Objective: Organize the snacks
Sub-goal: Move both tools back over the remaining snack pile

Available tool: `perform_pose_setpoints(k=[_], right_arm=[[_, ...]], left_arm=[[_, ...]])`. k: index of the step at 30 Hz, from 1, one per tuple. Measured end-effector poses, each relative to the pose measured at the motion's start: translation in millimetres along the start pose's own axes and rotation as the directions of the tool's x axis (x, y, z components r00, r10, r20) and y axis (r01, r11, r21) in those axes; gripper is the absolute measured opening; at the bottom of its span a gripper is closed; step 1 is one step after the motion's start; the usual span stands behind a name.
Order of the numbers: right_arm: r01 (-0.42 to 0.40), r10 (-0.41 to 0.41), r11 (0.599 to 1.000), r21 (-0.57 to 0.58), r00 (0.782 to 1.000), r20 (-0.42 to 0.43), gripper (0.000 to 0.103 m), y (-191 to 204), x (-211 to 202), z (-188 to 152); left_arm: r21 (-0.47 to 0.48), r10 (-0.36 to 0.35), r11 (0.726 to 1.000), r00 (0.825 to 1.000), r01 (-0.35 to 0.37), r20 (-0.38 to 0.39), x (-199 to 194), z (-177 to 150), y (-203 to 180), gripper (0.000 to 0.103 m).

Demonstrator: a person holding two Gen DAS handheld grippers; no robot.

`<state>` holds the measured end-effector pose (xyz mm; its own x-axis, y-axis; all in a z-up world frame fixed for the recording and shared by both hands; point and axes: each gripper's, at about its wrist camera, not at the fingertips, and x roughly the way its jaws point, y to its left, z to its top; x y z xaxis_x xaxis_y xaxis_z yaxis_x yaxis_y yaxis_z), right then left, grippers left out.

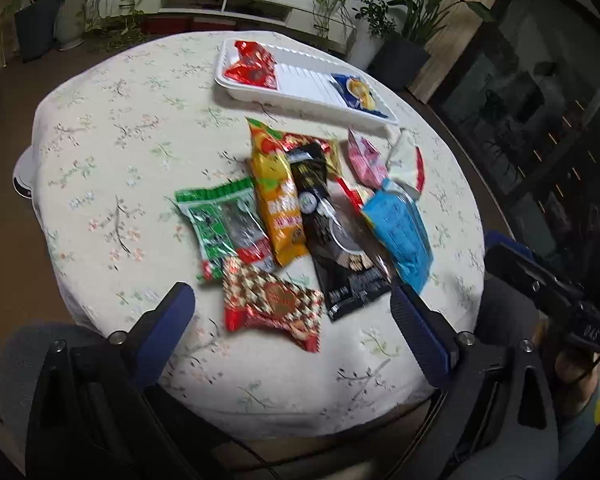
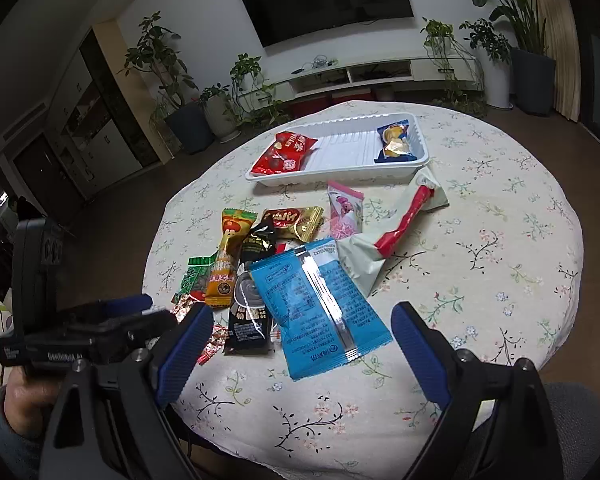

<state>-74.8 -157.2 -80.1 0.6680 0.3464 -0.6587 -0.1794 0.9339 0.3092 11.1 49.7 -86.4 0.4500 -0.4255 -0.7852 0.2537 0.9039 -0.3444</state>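
A heap of snack packets lies mid-table. My left gripper [image 1: 292,300] is open just above the near side of the heap, and a red checked packet [image 1: 274,304] lies flat between its blue fingers, untouched. Behind it are a green packet [image 1: 220,228], an orange one [image 1: 276,200] and a black one [image 1: 332,240]. My right gripper [image 2: 302,328] is open too, its fingers either side of the light blue packet [image 2: 320,304] without pressing on it. The white tray [image 2: 340,148] at the back holds a red packet [image 2: 284,152] and a blue-and-yellow one [image 2: 396,142].
A pink packet [image 2: 344,212], a gold one [image 2: 296,220] and a long white-and-red wrapper [image 2: 400,224] lie between the heap and the tray. The round table has a floral cloth [image 2: 500,260]. Potted plants and a low TV shelf [image 2: 380,72] stand beyond it.
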Motion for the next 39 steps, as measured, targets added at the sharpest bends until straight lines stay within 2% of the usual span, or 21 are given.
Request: perform_pose_setpoints(k=[3, 8, 15, 20, 24, 27, 31, 39], right_arm=[[0.003, -0.003, 1.000, 0.007, 1.000, 0.000, 0.093, -1.4, 0.7, 0.6], [0.000, 0.000, 1.000, 0.022, 1.000, -0.002, 0.093, -4.5, 2.4, -0.7], [-0.004, 0.005, 1.000, 0.025, 1.000, -0.001, 0.093, -4.6, 2.4, -2.6], [0.001, -0.001, 1.000, 0.027, 1.000, 0.000, 0.093, -4.9, 1.3, -3.5], [0.005, -0.005, 1.000, 0.023, 1.000, -0.001, 0.093, -4.9, 2.5, -4.3], [0.011, -0.011, 1.000, 0.013, 1.000, 0.001, 0.092, -4.0, 2.5, -5.3], [0.015, -0.015, 1.000, 0.014, 1.000, 0.010, 0.092, -4.9, 2.4, -4.7], [0.020, -0.020, 1.000, 0.015, 1.000, 0.011, 0.091, -5.8, 3.1, -6.1]], left_arm=[[-0.003, -0.013, 1.000, 0.999, 0.013, -0.036, 4.7, -14.6, -4.7, 0.093], [-0.066, -0.058, 0.996, 0.995, 0.053, -0.076, 19.3, -27.1, 0.3, 0.088], [-0.134, -0.123, 0.984, 0.992, 0.116, -0.042, 29.6, -15.1, 8.5, 0.088], [-0.156, -0.108, 0.982, 0.994, 0.104, -0.014, 36.9, -0.9, 18.2, 0.088], [-0.133, -0.070, 0.989, 0.997, 0.068, -0.009, 42.5, 9.7, 19.9, 0.073], [-0.125, -0.053, 0.991, 0.999, 0.051, -0.012, 44.8, 8.7, 18.4, 0.049], [-0.161, -0.061, 0.985, 0.998, 0.062, 0.011, 42.4, 0.4, 22.7, 0.047], [-0.130, -0.040, 0.991, 0.999, 0.041, 0.012, 41.1, -7.6, 12.8, 0.049]])
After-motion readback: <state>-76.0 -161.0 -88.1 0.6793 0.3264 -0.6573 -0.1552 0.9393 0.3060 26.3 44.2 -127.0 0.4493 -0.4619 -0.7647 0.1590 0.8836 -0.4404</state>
